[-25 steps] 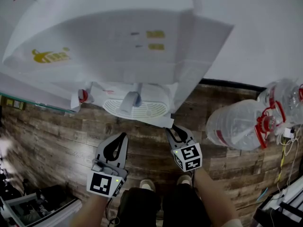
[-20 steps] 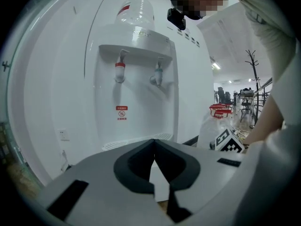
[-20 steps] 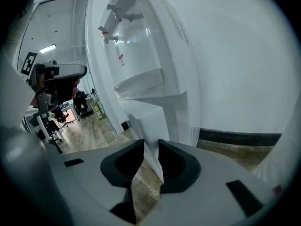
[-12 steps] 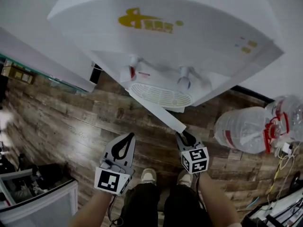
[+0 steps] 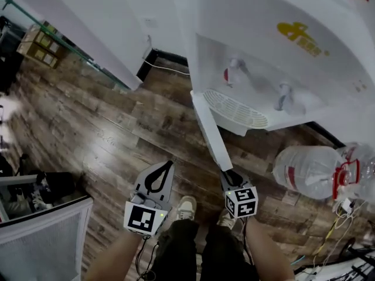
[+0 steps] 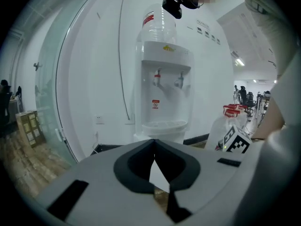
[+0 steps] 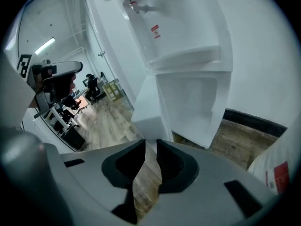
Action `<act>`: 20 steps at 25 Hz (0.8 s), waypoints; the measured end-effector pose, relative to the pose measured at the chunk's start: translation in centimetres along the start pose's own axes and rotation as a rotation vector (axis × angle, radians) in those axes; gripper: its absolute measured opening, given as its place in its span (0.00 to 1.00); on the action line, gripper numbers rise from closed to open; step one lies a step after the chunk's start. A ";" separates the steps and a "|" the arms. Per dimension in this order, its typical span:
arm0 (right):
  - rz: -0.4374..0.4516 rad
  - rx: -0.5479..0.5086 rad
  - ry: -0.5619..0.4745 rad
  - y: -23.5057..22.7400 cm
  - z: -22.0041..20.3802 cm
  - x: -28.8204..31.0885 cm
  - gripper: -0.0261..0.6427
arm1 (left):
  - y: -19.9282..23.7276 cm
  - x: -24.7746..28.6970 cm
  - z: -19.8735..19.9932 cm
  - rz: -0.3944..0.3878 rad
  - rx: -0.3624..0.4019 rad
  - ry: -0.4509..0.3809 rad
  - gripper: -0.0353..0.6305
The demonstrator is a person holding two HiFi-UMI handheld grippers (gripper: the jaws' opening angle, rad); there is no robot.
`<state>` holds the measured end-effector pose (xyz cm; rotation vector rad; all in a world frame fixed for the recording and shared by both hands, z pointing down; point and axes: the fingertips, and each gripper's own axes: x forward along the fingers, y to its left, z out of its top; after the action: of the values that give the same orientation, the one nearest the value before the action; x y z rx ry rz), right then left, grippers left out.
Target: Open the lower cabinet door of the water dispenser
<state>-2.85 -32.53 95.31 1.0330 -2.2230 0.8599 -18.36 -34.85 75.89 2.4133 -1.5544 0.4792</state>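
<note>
The white water dispenser (image 5: 263, 51) stands at the upper right of the head view, with its two taps and drip tray showing. Its lower cabinet door (image 5: 209, 127) stands swung out, a long white edge running down toward me. My right gripper (image 5: 229, 174) grips the door's outer end, its jaws closing on that edge. In the right gripper view the door (image 7: 150, 105) runs into the right gripper (image 7: 150, 142), and the empty cabinet (image 7: 197, 102) gapes behind it. My left gripper (image 5: 168, 164) hangs shut and empty beside it, aimed at the dispenser (image 6: 164, 79), its tips (image 6: 154, 145) together.
Large water bottles (image 5: 304, 171) with red handles lie on the wood floor right of the dispenser. A glass partition (image 5: 76, 51) runs along the upper left. A white mesh bin (image 5: 41, 239) stands at the lower left. The person's shoes (image 5: 187, 206) are just below the grippers.
The door has swung further out from the dispenser with my right gripper on its end. Both grippers moved along with it, and the dispenser has shifted to the right in the head view.
</note>
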 end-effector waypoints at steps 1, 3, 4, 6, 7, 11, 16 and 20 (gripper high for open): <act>0.019 -0.014 0.019 1.0 -0.2 0.3 0.15 | 0.4 -0.5 -0.4 0.012 -0.006 0.005 0.06; 0.059 -0.039 0.055 3.0 -0.6 1.1 0.12 | 1.1 -1.6 -1.3 0.037 -0.024 0.017 0.06; 0.080 -0.046 0.071 4.1 -0.8 1.4 0.12 | 1.5 -2.2 -1.7 0.050 -0.034 0.023 0.06; 0.118 -0.050 0.093 6.2 -1.0 2.3 0.11 | 2.2 -3.5 -2.4 0.072 -0.042 0.031 0.06; 0.135 -0.050 0.101 7.2 -1.0 2.7 0.11 | 2.6 -4.1 -2.8 0.082 -0.037 0.035 0.06; 0.206 -0.050 0.114 11.2 -0.9 4.7 0.11 | 4.1 -6.2 -3.4 0.132 -0.066 0.033 0.06; 0.288 -0.104 0.127 16.0 -0.4 6.9 0.11 | 5.8 -8.7 -4.4 0.194 -0.104 0.035 0.06; 0.337 -0.149 0.120 18.4 0.1 7.3 0.14 | 6.5 -10.4 -5.1 0.235 -0.135 0.045 0.06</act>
<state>-21.71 -26.72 94.38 0.5313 -2.3519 0.8534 -29.03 -27.00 76.63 2.1179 -1.7981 0.4514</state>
